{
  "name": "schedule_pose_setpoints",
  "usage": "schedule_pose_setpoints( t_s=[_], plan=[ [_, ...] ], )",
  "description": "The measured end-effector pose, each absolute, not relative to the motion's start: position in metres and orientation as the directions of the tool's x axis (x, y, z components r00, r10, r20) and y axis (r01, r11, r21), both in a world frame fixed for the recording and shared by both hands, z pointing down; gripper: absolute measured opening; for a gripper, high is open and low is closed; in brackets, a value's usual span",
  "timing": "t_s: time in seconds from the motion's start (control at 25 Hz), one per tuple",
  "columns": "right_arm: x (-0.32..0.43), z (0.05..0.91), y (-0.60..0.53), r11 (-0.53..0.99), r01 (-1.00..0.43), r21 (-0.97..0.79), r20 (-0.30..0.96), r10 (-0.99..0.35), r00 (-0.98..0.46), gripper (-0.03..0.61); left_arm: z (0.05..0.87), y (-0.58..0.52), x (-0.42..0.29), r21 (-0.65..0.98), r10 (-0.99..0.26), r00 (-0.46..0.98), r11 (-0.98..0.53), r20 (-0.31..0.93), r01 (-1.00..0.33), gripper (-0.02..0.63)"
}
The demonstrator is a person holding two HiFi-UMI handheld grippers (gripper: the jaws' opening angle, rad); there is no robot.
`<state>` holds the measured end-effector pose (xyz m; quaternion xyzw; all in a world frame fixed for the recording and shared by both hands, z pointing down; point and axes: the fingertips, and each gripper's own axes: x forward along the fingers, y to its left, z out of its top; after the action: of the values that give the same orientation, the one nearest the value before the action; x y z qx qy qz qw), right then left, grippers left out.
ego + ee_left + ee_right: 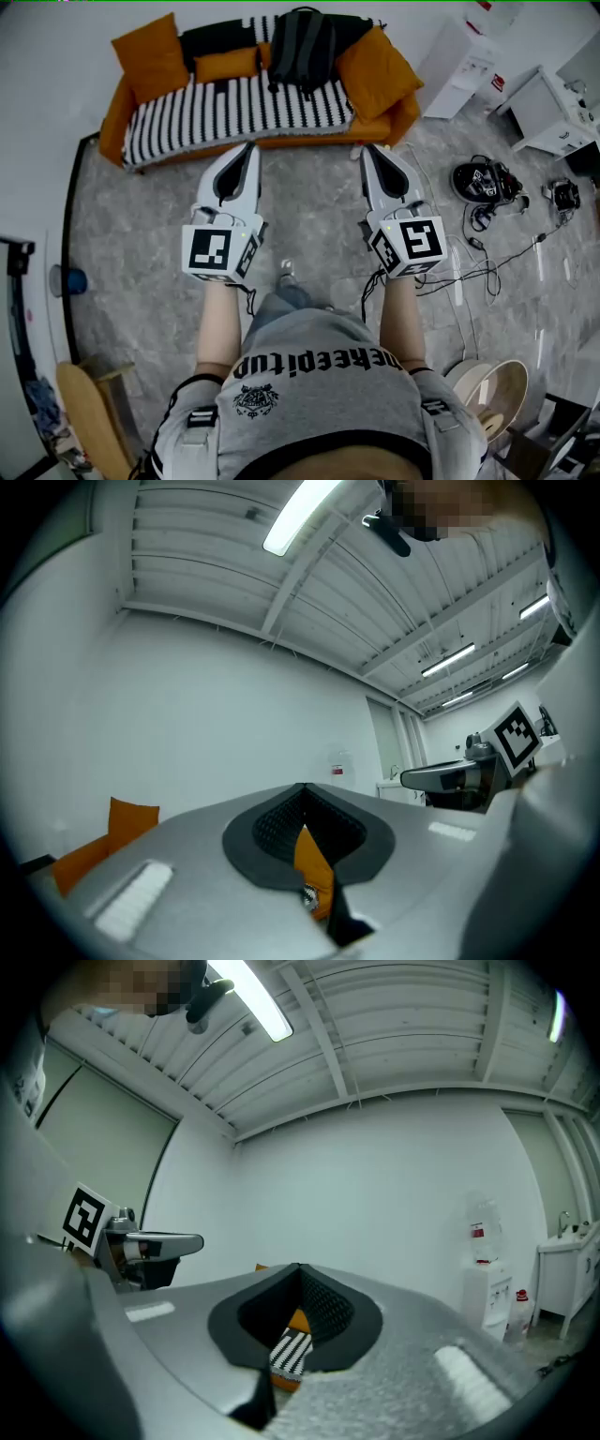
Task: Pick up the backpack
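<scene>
Bright, even light frm ceiling tubes (305, 517); heavy fisheye warp, dark vignette at edges.

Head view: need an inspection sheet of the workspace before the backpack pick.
Surface: grey stone-pattern floor; orange sofa with striped blanket.
Job's things: backpack leaning on the sofa back between orange cushions, untouched.
Clutter: black gear and wooden reel on the floor to the right.
Grippers: left gripper and right gripper both shut, empty, short of the sofa.
Cables: loose black cables across the floor at right.
Surroundings: white walls, white cabinets.
</scene>
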<state>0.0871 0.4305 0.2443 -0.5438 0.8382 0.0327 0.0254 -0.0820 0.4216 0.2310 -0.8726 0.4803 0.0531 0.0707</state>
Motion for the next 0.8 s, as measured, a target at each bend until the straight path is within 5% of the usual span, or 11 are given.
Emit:
schedule_pose_setpoints(
  t_s=[0.8],
  plan=[
    [0.062, 0.249, 0.378, 0.349, -0.937, -0.009, -0.116, -0.931, -0.346, 0.003, 0.237, 0.363, -0.119, -0.082, -0.814, 0.558, -0.552, -0.161, -0.830, 0.020]
  ],
)
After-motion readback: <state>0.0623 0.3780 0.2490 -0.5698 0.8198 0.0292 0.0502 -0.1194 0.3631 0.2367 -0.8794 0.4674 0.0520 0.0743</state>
